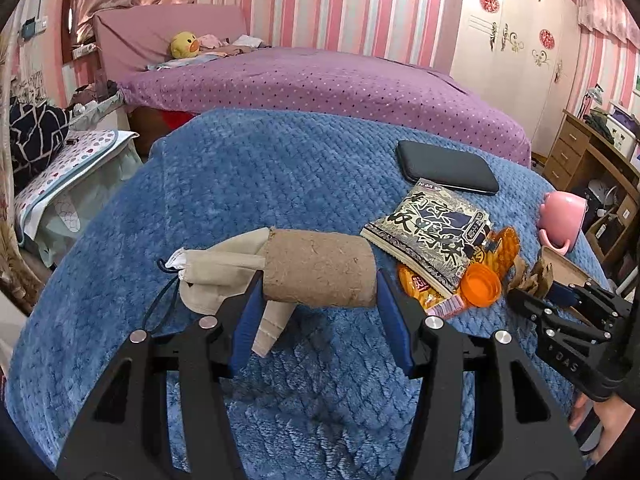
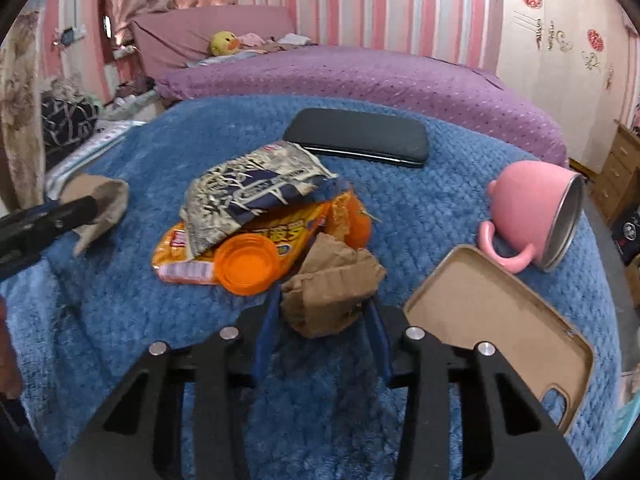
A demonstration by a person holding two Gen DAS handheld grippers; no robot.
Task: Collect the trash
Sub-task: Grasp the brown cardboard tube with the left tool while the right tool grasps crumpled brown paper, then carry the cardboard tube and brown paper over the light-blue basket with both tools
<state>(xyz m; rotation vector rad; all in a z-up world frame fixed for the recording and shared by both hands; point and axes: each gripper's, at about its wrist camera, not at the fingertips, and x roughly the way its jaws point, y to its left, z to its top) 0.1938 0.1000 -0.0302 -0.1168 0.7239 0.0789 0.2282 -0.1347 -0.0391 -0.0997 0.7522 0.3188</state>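
Left gripper (image 1: 320,288) clamps the cardboard tube (image 1: 320,270); right gripper (image 2: 324,312) clamps crumpled cardboard (image 2: 332,292). Blue blanket (image 1: 260,168) beyond lies unobstructed.

1. Left gripper (image 1: 320,280): blue fingers (image 1: 390,300) clamp a cardboard tube (image 1: 320,270) endwise above the blue blanket (image 1: 260,180).
2. Beige cloth (image 1: 216,276) pokes from the tube's left end.
3. Snack wrappers (image 1: 436,240), orange lid (image 1: 480,286) lie right of it.

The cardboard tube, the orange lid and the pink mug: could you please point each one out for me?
cardboard tube (image 1: 320,268), left wrist view, middle of its brown side wall.
orange lid (image 2: 246,265), right wrist view, centre of its round face.
pink mug (image 2: 528,208), right wrist view, its pink side as it lies tipped over.
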